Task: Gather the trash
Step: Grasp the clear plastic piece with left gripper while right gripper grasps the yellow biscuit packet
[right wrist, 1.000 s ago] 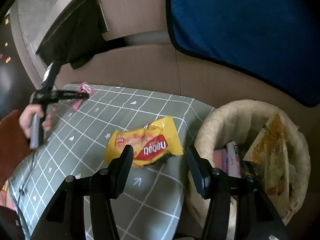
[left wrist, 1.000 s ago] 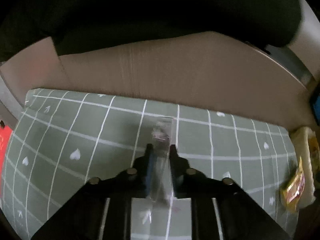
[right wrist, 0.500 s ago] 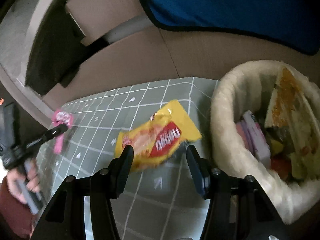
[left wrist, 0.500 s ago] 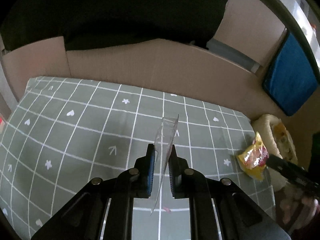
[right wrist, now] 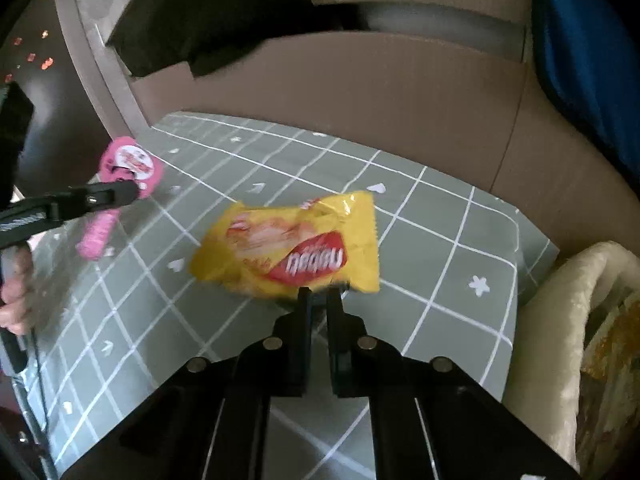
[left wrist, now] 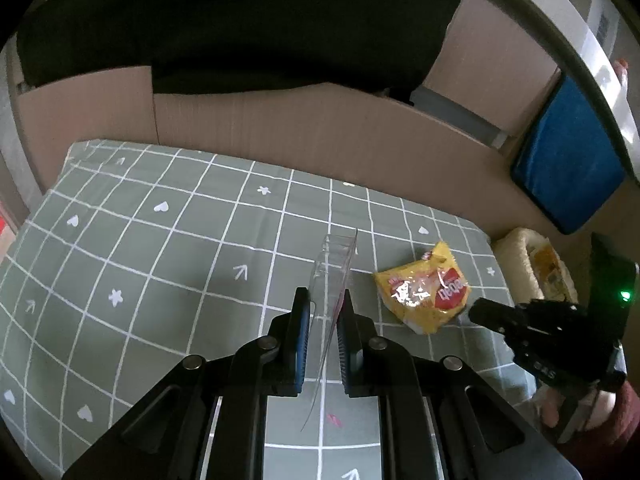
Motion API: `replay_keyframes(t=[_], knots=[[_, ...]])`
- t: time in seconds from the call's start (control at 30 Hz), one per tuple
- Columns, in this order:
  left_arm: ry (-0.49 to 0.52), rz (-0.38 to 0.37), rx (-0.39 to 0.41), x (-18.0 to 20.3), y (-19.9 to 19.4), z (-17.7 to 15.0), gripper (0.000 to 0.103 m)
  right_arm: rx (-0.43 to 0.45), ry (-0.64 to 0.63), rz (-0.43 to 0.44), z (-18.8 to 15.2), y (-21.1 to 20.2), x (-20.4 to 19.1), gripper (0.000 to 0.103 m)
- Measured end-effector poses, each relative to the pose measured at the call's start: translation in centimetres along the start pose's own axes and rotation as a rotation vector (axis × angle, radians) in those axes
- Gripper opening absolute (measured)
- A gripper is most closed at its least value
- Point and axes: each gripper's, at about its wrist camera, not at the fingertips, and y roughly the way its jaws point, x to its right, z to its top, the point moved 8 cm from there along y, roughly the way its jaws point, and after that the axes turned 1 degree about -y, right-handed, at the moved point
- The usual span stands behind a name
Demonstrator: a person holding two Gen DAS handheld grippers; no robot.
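Note:
My left gripper (left wrist: 323, 300) is shut on a clear plastic package (left wrist: 334, 276), held edge-on above the green checked tablecloth (left wrist: 180, 248). In the right wrist view the same package shows its pink printed face (right wrist: 128, 168) in the left gripper (right wrist: 132, 192). My right gripper (right wrist: 318, 294) is shut on the near edge of a yellow snack wrapper (right wrist: 296, 248); the wrapper (left wrist: 424, 292) and right gripper (left wrist: 480, 310) also show in the left wrist view. A cream fuzzy basket (right wrist: 560, 320) holding trash stands at the right.
A brown cardboard wall (left wrist: 320, 132) runs behind the table. A blue cushion (left wrist: 568, 164) leans at the back right. The basket (left wrist: 516, 256) sits off the tablecloth's right edge. A dark cloth (left wrist: 240, 20) hangs over the cardboard.
My right gripper has closed on the yellow wrapper's edge; it was open before. My left gripper has swung right with the clear package, bringing the wrapper and basket into its view.

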Motion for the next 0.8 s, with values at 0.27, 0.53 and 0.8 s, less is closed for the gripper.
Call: replay_keyframes(t=[0.27, 0.53, 0.8], knots=[[-0.012, 0.011, 0.005, -1.0, -1.0, -0.2, 0.013, 0.063, -0.045, -0.044, 1.1, -2.4, -0.7, 0.042], [-0.015, 0.017, -0.017, -2.1, -1.1, -0.6, 0.013, 0.073, -0.013, 0.097, 7.5, 3.0, 0.3, 0.042], [-0.047, -0.005, -0.023, -2.8, -1.3, -0.9, 0.013, -0.062, 0.196, 0.270, 2.6, 3.3, 1.4, 0.043]])
